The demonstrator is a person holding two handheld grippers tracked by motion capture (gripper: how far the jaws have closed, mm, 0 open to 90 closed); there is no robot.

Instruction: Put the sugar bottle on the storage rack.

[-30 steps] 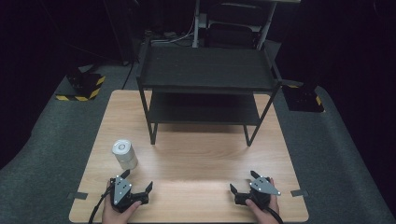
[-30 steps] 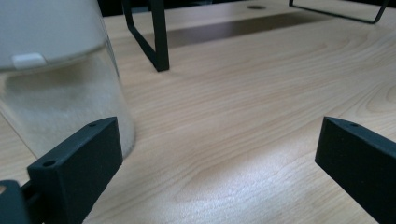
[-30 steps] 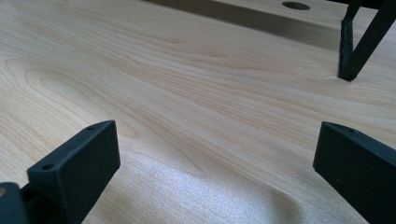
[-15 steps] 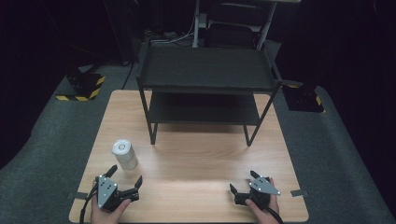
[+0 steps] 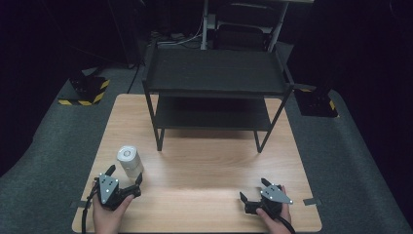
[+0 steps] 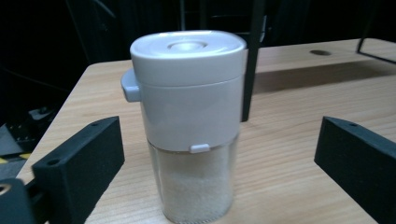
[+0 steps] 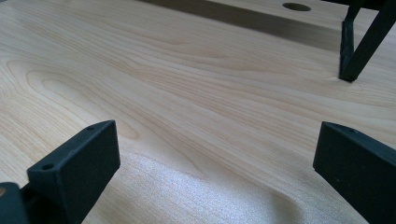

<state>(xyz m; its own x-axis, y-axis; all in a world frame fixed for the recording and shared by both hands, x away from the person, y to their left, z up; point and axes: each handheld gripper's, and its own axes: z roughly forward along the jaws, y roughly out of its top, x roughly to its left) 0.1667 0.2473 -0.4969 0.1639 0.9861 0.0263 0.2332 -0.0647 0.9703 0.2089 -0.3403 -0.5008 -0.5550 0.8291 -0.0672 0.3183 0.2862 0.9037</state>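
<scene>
The left gripper [image 5: 125, 174] has swung to face the jar [image 5: 129, 161], its jaws just narrowing yet clear of it, ready to grasp. The right gripper [image 5: 253, 189], well right of the jar, rests open and empty on the bench [image 5: 204, 161].

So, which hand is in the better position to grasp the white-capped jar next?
Probably the left. The left gripper already faces the jar, which stands upright between its open jaws, untouched; they have just been closing. The right gripper rests across the table, jaws open over bare wood.
</scene>
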